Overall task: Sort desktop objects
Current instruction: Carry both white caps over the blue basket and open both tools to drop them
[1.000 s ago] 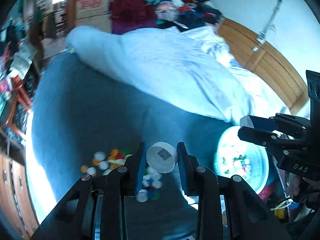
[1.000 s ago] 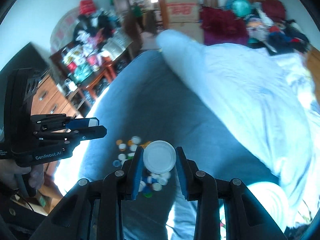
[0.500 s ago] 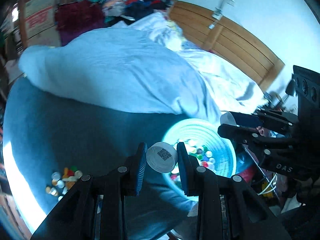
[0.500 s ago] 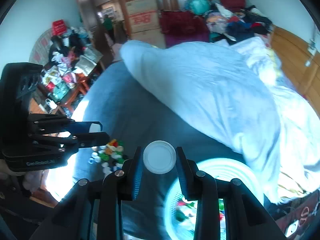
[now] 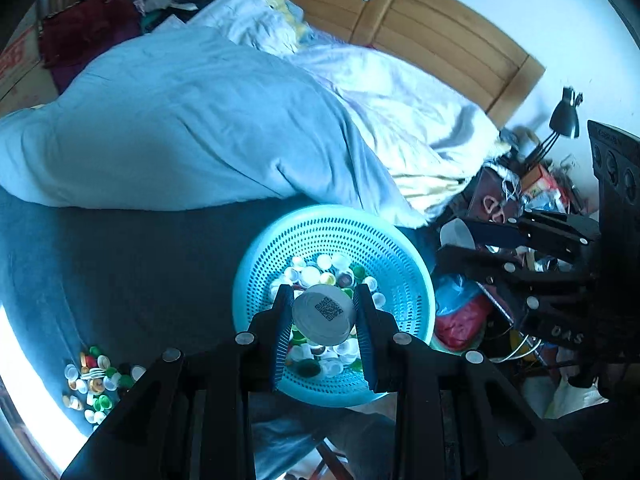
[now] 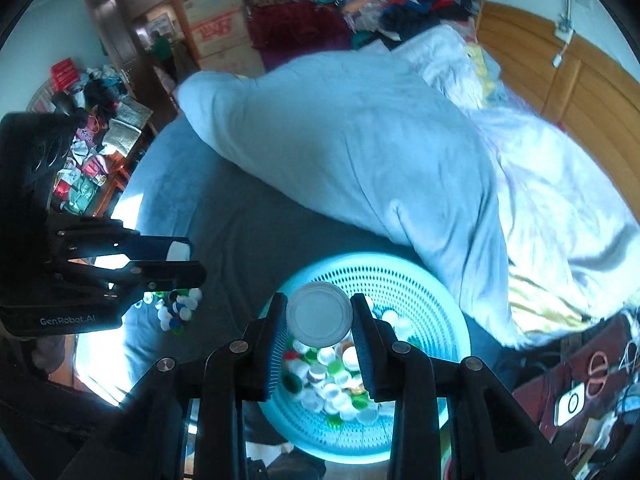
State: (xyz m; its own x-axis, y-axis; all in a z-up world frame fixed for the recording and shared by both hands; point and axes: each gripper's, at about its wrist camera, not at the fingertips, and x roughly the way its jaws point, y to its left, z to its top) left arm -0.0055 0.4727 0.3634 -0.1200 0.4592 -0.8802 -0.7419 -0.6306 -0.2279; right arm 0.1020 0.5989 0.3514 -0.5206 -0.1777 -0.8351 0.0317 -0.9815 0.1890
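The left tongs (image 5: 323,316) are clamped on a white cap with a printed code (image 5: 324,314), held above the turquoise perforated basket (image 5: 336,236) of mixed caps on the dark blue bedspread (image 5: 132,268). The right tongs (image 6: 319,316) are clamped on a plain white cap (image 6: 319,315) over the same basket. Only the left view shows the code; the right view shows the other cap's blank face. A loose pile of caps (image 5: 96,380) lies well apart from the basket
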